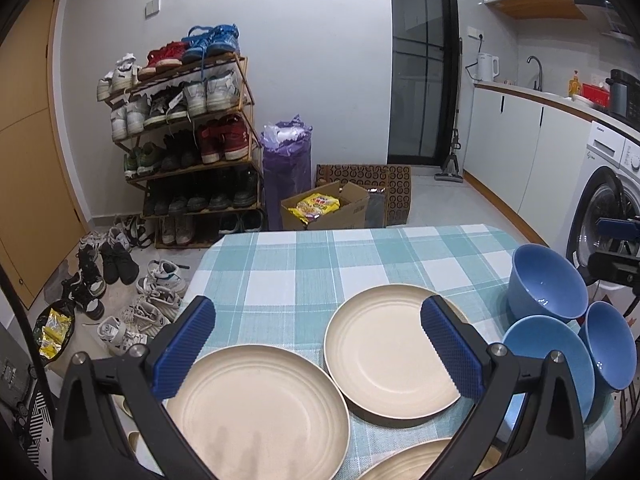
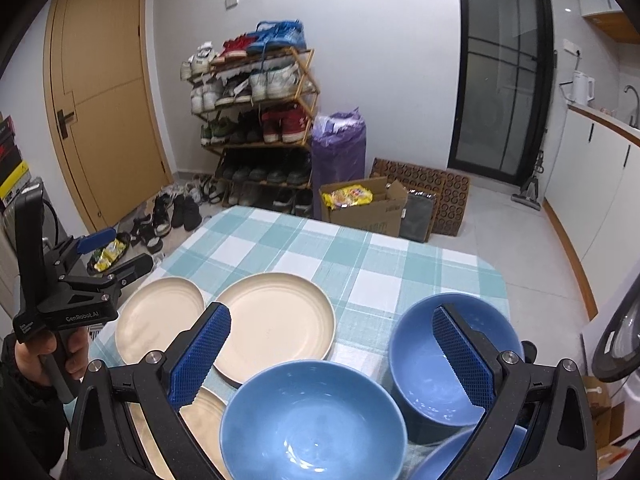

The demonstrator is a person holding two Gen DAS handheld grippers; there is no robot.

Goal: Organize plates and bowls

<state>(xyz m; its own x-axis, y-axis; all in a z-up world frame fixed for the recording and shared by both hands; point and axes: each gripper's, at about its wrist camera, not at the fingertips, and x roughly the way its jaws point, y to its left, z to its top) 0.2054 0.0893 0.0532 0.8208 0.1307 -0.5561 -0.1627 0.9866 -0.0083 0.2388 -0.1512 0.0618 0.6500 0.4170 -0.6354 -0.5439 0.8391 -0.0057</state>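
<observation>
Left wrist view: the left gripper (image 1: 318, 346) hangs above the table with its jaws spread wide and nothing between them. Its blue ribbed pads (image 1: 186, 346) frame two cream plates: the near plate (image 1: 256, 412) straight below, the far plate (image 1: 384, 350) just beyond it and under the right-side pad. A third cream plate (image 1: 408, 462) peeks in at the bottom edge.

All of it sits on the checked tablecloth (image 1: 320, 260), and from here on that cloth is our landmark. At its right edge cluster three blue bowls: the big bowl (image 1: 548, 282) farthest back, the pale-blue bowl (image 1: 548, 354) in front of it, and a small bowl (image 1: 612, 344) tilted against the pair.

Right wrist view: the right gripper (image 2: 332, 354) is also wide open and empty, poised over the pale-blue bowl (image 2: 314, 420), with the big bowl (image 2: 436, 364) behind its right-side pad. The person's left hand (image 2: 44, 354) grips the other tool's handle off the cloth's left side.

Beyond the cloth's far edge stand a shoe rack (image 1: 188, 136), a purple bag (image 1: 286, 160) and an open cardboard box (image 1: 328, 206).
</observation>
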